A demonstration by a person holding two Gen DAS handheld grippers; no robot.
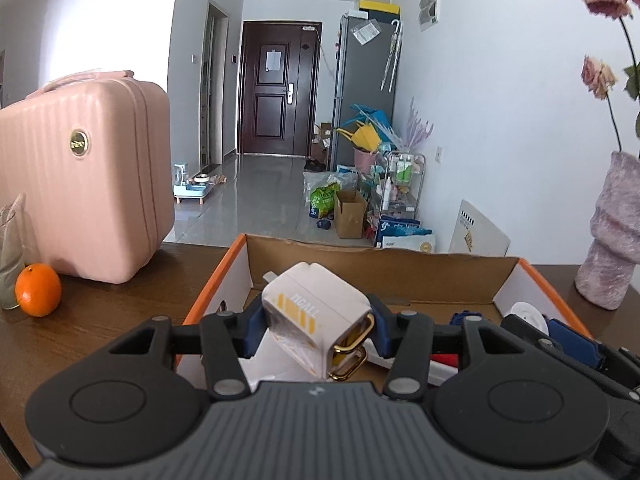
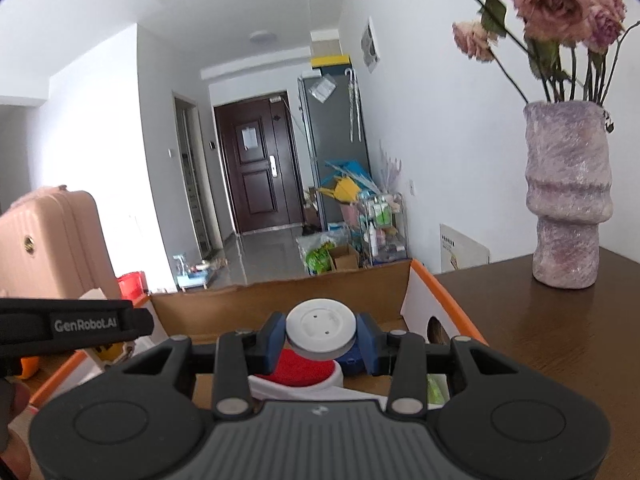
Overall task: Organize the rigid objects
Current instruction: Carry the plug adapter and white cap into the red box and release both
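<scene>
Both grippers carry small rigid items over the box (image 1: 400, 276).
Left wrist: left gripper (image 1: 316, 326) clamps a white charger (image 1: 316, 312) by its flat sides; light, stiff, smooth; print reads "HCALL", unsure. Right wrist: right gripper (image 2: 322, 338) pinches a white puck (image 2: 321, 328) at its rim; light, hard, slick. The other gripper's strap reads "GenRobot.AI".

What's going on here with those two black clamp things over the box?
A person is sorting small items into a cardboard box on a wooden table. The left hand-held gripper is clamped on a white charger block with a gold clip, held over the box. The right hand-held gripper grips a round white disc above a red-and-white item already inside.
</scene>
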